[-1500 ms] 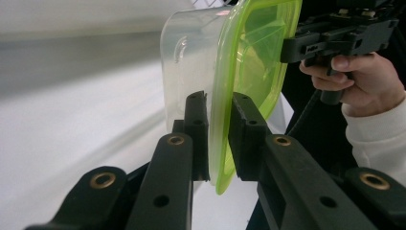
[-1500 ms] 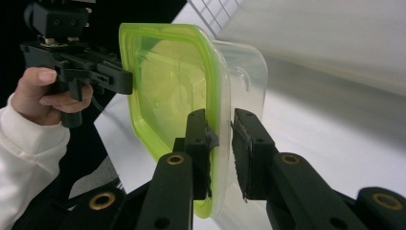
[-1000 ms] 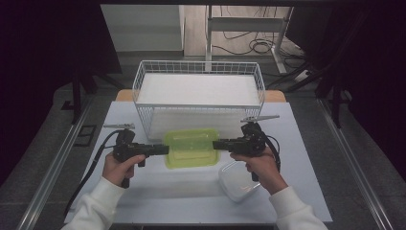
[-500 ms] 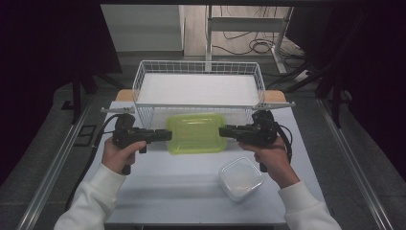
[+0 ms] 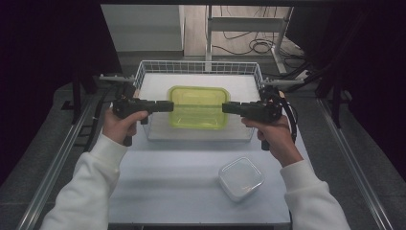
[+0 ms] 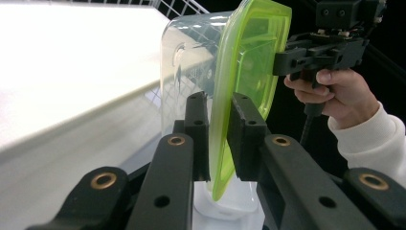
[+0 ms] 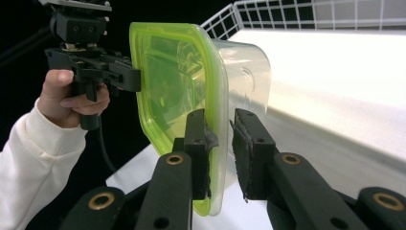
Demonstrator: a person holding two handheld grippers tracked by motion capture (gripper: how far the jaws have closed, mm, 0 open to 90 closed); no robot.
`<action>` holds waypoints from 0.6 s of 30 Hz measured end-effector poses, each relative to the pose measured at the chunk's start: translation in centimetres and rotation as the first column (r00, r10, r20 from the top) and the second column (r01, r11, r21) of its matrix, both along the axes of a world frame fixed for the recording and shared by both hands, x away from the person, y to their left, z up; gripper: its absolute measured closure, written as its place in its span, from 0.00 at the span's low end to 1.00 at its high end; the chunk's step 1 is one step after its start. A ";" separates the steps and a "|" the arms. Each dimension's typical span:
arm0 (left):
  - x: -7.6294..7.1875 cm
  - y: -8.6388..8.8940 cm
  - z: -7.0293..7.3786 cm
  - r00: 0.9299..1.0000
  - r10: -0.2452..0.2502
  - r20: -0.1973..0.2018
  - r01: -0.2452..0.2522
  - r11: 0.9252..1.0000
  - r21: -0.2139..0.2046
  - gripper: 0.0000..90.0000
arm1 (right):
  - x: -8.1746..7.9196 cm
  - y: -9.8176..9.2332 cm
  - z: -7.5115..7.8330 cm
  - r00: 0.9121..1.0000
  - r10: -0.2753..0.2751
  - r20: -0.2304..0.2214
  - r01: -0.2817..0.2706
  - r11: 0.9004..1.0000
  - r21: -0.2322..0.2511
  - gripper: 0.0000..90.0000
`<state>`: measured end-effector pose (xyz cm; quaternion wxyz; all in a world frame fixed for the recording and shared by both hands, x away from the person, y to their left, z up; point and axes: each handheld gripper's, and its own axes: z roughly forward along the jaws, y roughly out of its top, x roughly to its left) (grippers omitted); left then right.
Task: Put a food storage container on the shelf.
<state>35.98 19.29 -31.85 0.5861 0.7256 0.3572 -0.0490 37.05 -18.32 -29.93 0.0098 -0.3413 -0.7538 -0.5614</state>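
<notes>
**Green-lid box lifted off table, now over basket**

Since the earlier frame the green-lidded container has come up from the near table edge beside the basket and moved far, so it now hangs above the wire basket; both hands rose with it.

High view: left gripper pinches the box's left rim, right gripper the right rim. Box is level, held between them over the basket's white floor. A second clear container sits on the table, near right, well apart.

Left gripper view: jaws narrow, clamped on the lime lid's edge flange, one pad on each face. Tub below the lid is clear thin plastic, looks empty, so I judge it light. Embossed mark on the tub wall, too faint to read.

Right gripper view: same grip on the opposite flange, jaws narrow and closed on it. Lid is glossy, so likely slippery; it probably flexes a bit, while the rim is the stiffest part and the right place to hold. Risk: lid could pop off the tub if only the lid lip is caught. No readable brand or label.
</notes>
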 end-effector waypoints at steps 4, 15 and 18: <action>1.7 0.2 0.7 1.000 -0.003 -0.002 0.003 1.000 -0.003 0.89 | 1.3 0.1 0.6 1.000 -0.011 0.003 0.011 1.000 0.019 0.85; 6.2 0.7 1.6 0.999 -0.001 -0.046 -0.001 1.000 -0.025 0.89 | 5.2 0.7 1.9 1.000 -0.026 -0.016 0.027 0.999 0.039 0.84; 7.4 0.8 1.6 0.998 -0.005 -0.069 0.004 1.000 -0.029 0.89 | 6.2 0.7 2.0 0.999 -0.034 -0.022 0.035 0.998 0.047 0.84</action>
